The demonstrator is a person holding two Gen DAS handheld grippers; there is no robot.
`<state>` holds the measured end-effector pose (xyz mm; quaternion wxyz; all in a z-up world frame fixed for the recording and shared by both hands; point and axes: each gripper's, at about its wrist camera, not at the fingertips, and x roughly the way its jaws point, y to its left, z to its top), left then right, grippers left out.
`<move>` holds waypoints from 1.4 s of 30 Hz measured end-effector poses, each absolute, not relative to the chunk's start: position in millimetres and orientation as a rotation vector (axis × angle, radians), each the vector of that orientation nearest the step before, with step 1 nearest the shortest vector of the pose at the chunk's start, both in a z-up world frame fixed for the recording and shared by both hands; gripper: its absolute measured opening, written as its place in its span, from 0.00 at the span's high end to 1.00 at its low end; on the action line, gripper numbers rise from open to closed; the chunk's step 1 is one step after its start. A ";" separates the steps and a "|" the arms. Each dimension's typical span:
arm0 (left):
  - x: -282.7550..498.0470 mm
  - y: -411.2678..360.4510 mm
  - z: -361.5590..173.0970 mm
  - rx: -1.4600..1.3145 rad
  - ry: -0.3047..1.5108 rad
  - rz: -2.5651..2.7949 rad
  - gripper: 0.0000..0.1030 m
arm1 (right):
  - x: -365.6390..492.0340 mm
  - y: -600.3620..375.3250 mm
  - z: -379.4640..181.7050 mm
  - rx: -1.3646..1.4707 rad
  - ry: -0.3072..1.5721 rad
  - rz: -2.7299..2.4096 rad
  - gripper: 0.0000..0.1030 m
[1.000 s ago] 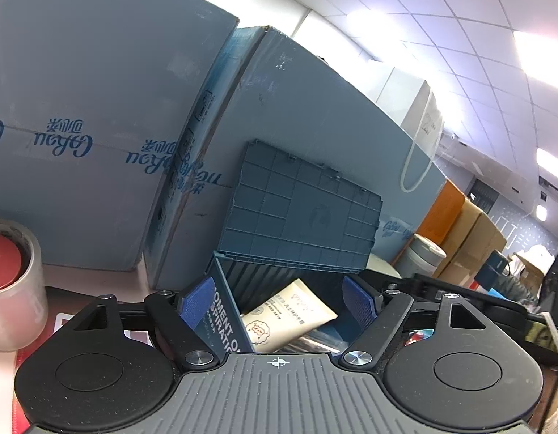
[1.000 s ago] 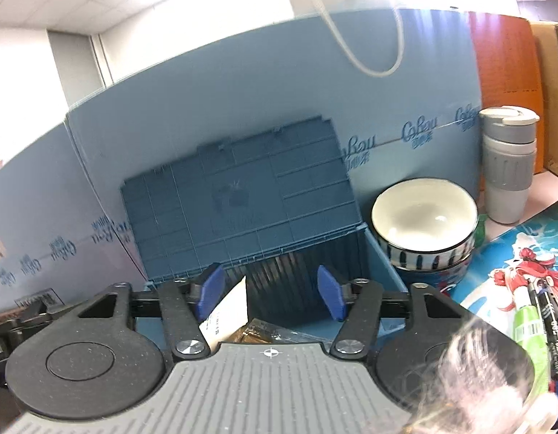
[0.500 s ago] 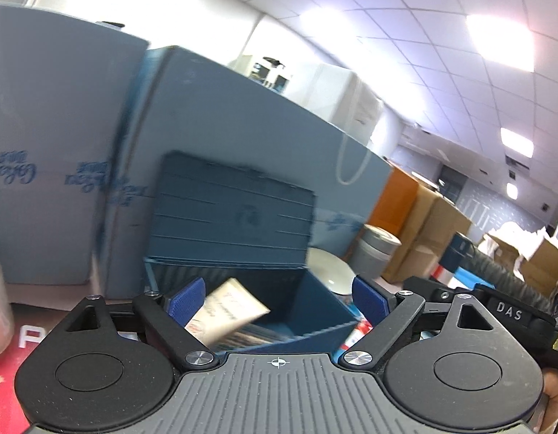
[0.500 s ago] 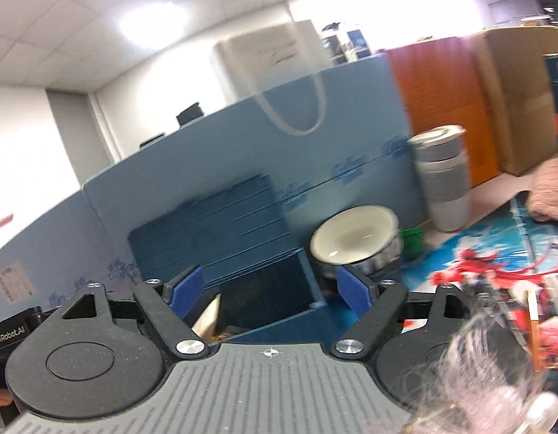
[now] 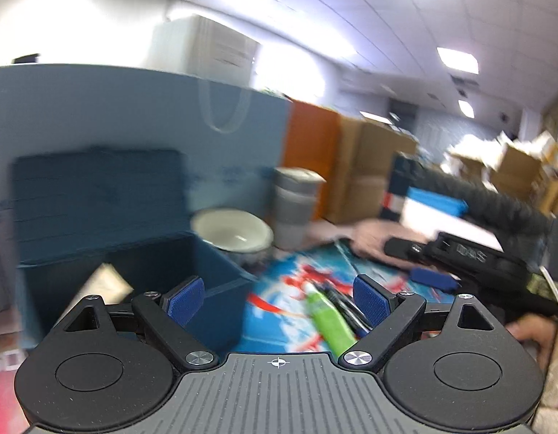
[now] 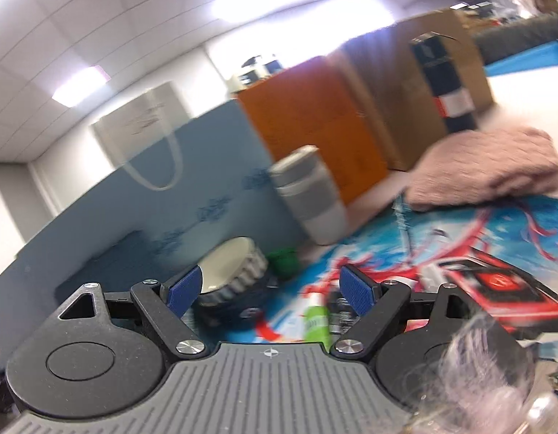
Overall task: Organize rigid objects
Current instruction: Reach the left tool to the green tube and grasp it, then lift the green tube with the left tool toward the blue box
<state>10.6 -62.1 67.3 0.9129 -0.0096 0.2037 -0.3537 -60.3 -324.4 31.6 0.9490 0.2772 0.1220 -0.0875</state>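
Note:
My left gripper (image 5: 278,299) is open with nothing between its blue pads, over the edge of a colourful printed mat (image 5: 286,325). A green tube (image 5: 331,323) and dark pens (image 5: 346,307) lie on the mat just ahead. The blue storage box (image 5: 214,289) stands at the left with its lid up and a paper packet (image 5: 98,285) inside. My right gripper (image 6: 271,291) is also open and empty, above the same green tube (image 6: 315,322). It shows in the left wrist view as the right gripper (image 5: 418,264), low over the mat.
A white bowl (image 6: 228,267), a small green cup (image 6: 284,260) and a grey tumbler (image 6: 311,195) stand against the blue panel (image 6: 206,181). A folded pink cloth (image 6: 489,170) and a red box (image 6: 496,289) lie to the right. Orange and brown cartons (image 6: 315,115) line the back.
Both views have swung right, from the blue box to the mat with the tube and pens. Both pairs of jaws stand wider than a second ago. The picture is blurred by motion.

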 end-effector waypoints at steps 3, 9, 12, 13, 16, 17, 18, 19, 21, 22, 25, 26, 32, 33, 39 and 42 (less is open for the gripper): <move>5.0 -89.6 56.1 0.048 0.448 -0.797 0.11 | -63.9 -340.7 15.6 0.598 0.235 -0.210 0.20; 14.1 -142.8 24.9 0.103 0.528 -0.825 0.22 | -69.6 -363.8 -16.7 0.705 0.202 -0.246 0.20; 32.0 -170.4 11.5 0.106 0.581 -0.809 0.41 | -69.0 -369.9 -25.4 0.748 0.201 -0.242 0.20; 41.0 -177.5 6.5 0.093 0.607 -0.789 0.47 | -69.9 -370.8 -26.3 0.755 0.195 -0.238 0.20; 66.6 -194.0 -6.0 0.026 0.669 -0.723 0.53 | -71.6 -371.9 -26.9 0.761 0.171 -0.237 0.20; 73.6 -197.2 -9.0 0.011 0.682 -0.696 0.54 | -71.7 -372.4 -26.9 0.766 0.166 -0.235 0.20; 79.0 -200.2 -11.2 0.005 0.687 -0.673 0.56 | -72.9 -372.4 -27.2 0.773 0.162 -0.234 0.20; 85.6 -203.6 -13.7 0.001 0.696 -0.656 0.59 | -72.8 -373.0 -27.6 0.778 0.163 -0.230 0.20; 95.7 -207.5 -17.3 -0.017 0.722 -0.652 0.59 | -71.6 -373.1 -27.4 0.782 0.171 -0.220 0.20; 99.4 -210.1 -18.5 -0.020 0.734 -0.658 0.59 | -71.2 -372.8 -27.3 0.781 0.174 -0.213 0.20; 105.2 -220.3 -21.9 0.033 0.718 -0.677 0.64 | -72.6 -373.0 -27.2 0.788 0.168 -0.205 0.20; 107.2 -219.1 -21.7 0.026 0.728 -0.694 0.66 | -73.2 -373.8 -27.6 0.793 0.167 -0.204 0.20; 117.1 -207.0 -21.6 -0.022 0.755 -0.714 0.71 | -70.4 -372.9 -28.4 0.797 0.187 -0.188 0.20; 118.3 -206.7 -21.4 -0.028 0.759 -0.718 0.71 | -70.7 -372.9 -28.6 0.799 0.186 -0.187 0.20; 116.2 -203.1 -14.7 0.009 0.728 -0.716 0.72 | -69.6 -372.3 -29.5 0.800 0.194 -0.181 0.20; 109.6 -214.1 -13.8 0.120 0.691 -0.661 0.72 | -69.3 -371.8 -29.6 0.795 0.193 -0.183 0.20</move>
